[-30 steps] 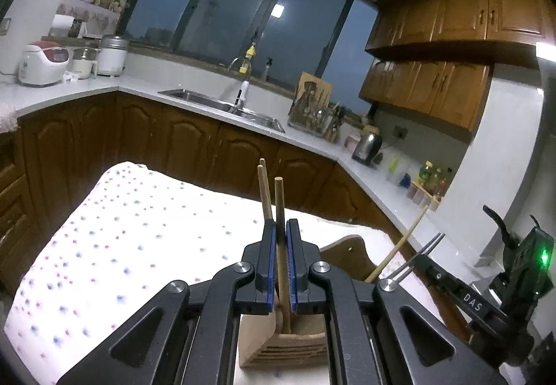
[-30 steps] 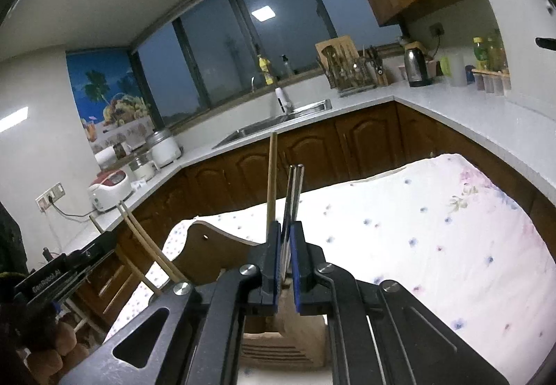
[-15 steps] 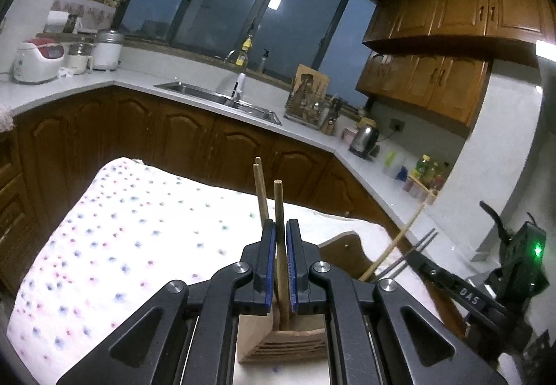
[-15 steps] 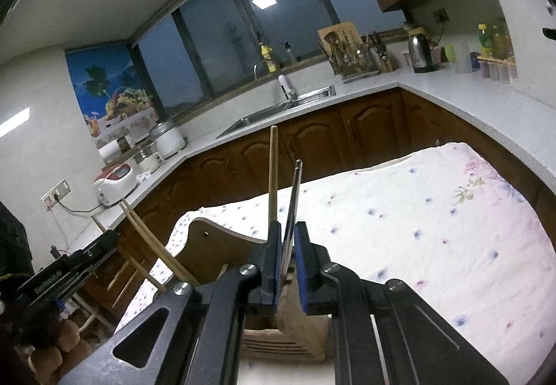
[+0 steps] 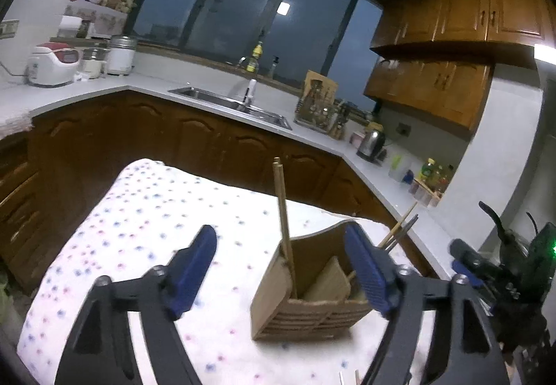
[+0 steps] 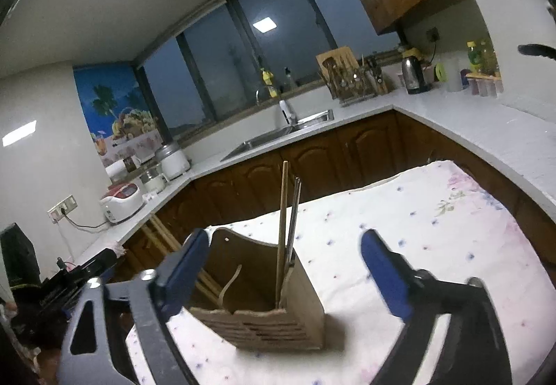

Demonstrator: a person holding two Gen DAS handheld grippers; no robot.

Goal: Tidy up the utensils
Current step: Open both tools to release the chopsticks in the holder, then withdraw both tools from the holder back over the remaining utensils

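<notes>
A wooden utensil holder (image 5: 305, 312) (image 6: 278, 322) stands on the table's dotted cloth (image 5: 139, 228) (image 6: 434, 228). A pair of wooden chopsticks (image 5: 283, 218) leans upright in its left corner. My left gripper (image 5: 281, 270) hangs just short of the holder with its jaws opening, and the blue pads (image 5: 194, 263) touch nothing. In the right wrist view, one wooden chopstick (image 6: 282, 228) and a metal pair (image 6: 295, 218) stand in the holder's right compartment. My right gripper (image 6: 285, 270) is also opening wide, its pads off them. Each gripper's body shows at the other view's edge.
Brown cabinets under a white counter (image 5: 312, 138) wrap around behind the table, with a sink (image 6: 285, 134), a kettle (image 6: 411, 75), a utensil rack (image 5: 316, 107) and a rice cooker (image 5: 52, 65). The table's far edge lies just beyond the holder.
Both grippers were shut on chopsticks in the holder. Both have now opened wide and let go, and have drawn back a little. The chopsticks stay standing in the holder.
</notes>
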